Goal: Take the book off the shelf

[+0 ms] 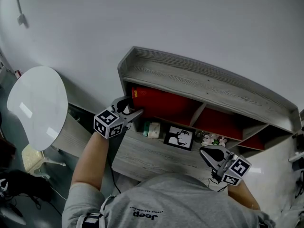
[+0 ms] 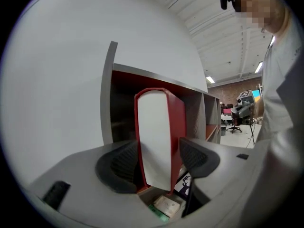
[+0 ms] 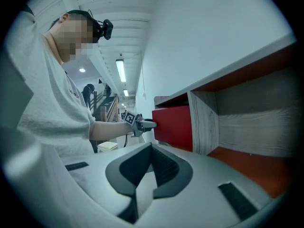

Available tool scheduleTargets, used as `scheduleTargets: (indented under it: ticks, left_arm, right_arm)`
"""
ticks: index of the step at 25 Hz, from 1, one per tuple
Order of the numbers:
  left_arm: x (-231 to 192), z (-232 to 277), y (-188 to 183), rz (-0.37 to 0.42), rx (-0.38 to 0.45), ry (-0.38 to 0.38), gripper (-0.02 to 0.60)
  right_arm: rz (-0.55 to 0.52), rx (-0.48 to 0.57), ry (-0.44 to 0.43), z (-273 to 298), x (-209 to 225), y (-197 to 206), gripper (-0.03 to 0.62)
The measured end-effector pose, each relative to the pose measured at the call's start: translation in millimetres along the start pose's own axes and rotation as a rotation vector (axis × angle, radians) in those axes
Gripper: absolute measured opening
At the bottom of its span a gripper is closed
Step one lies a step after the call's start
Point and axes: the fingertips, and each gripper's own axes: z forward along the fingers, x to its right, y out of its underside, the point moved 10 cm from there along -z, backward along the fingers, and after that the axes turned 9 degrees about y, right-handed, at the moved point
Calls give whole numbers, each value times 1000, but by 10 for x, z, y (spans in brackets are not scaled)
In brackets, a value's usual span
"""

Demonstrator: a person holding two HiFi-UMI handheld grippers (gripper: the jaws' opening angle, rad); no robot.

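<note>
A thick red book (image 1: 161, 103) lies in the left compartment of the grey wooden shelf (image 1: 199, 82). In the left gripper view its white page edge (image 2: 154, 137) and red covers stand between my jaws, both pads touching the covers. My left gripper (image 1: 132, 107) is shut on the book's left end. The right gripper view shows the book (image 3: 173, 122) sticking out past a shelf divider (image 3: 204, 122), with the left gripper (image 3: 147, 124) on it. My right gripper (image 1: 211, 156) hangs over the desk in front of the shelf, shut with nothing held (image 3: 151, 160).
Under the shelf on the desk (image 1: 152, 158) stand small boxes (image 1: 152, 129), a black-and-white picture (image 1: 179, 137) and a little flower ornament (image 1: 213, 140). A white round chair seat (image 1: 38, 106) is at the left. The other compartments have red backs.
</note>
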Motion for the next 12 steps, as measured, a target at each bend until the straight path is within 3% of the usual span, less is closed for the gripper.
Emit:
scheduleTargets:
  ticks: [3, 7, 12]
  left_arm:
    - [-9, -27, -7, 25, -26, 25, 284]
    - [-12, -9, 4, 62, -87, -10, 316]
    - [-8, 83, 4, 52, -76, -26, 333]
  right_arm:
    - [-1, 0, 2, 3, 13, -7, 2]
    - [-1, 3, 3, -4, 13, -15, 0]
    - [0, 4, 2, -10, 19, -19, 2]
